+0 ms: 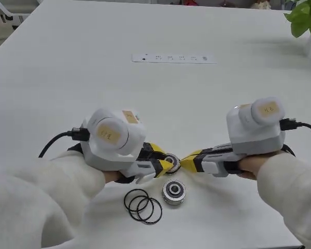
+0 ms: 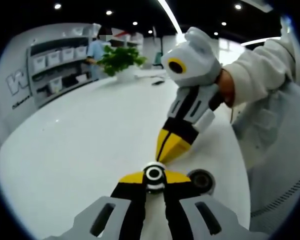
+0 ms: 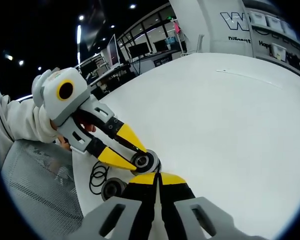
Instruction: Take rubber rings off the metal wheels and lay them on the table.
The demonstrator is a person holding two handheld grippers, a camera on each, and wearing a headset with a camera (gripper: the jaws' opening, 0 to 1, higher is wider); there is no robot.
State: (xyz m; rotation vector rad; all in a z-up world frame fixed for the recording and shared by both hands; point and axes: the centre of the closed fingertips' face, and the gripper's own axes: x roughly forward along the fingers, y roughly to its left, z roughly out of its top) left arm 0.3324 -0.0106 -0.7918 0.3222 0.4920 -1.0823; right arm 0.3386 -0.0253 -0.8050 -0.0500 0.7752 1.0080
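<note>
White sleeves (image 1: 26, 207) are lying across the bottom corners of the head view, each hand holding a gripper low over the white table (image 1: 93, 104). The left gripper (image 1: 167, 165) is clamping a small metal wheel (image 1: 171, 162) between its yellow tips; in the left gripper view that wheel is sitting face-on in the jaws. The right gripper (image 1: 188, 155) is pointing at it from the opposite side, jaws pressed together, tips touching the wheel's rim; whether they are pinching rubber there I cannot tell. Nearer the person, a second wheel (image 1: 174, 191) is lying flat on the table, and just beside it, toward the person's left, three black rubber rings (image 1: 143, 205) are lying loose and overlapping. Farther out, a white power strip (image 1: 173, 58) is sitting across the table, with a green plant (image 1: 305, 18) at the far right corner.
</note>
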